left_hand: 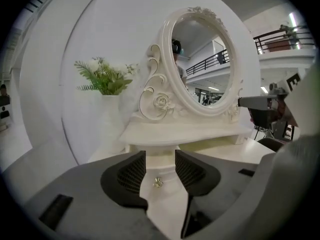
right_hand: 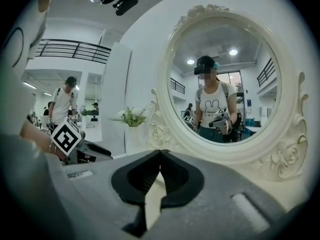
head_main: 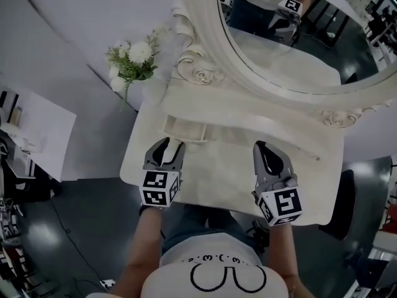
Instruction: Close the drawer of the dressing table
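Drawer (head_main: 184, 129) juts open toward the counter's (head_main: 229, 182) left edge. We see the left tool (head_main: 170, 145) spread wide, drawer knob (left_hand: 158, 182) between its jaws, ungripped; the right tool (head_main: 260, 146) is clenched, empty.

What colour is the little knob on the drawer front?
The knob is pale gold; clearest in the left gripper view.

A big open lab-like hall: mezzanine railings (right_hand: 75, 50), a white curved partition (head_main: 93, 23), a bystander (right_hand: 64, 101), a staged dressing table (head_main: 229, 166).
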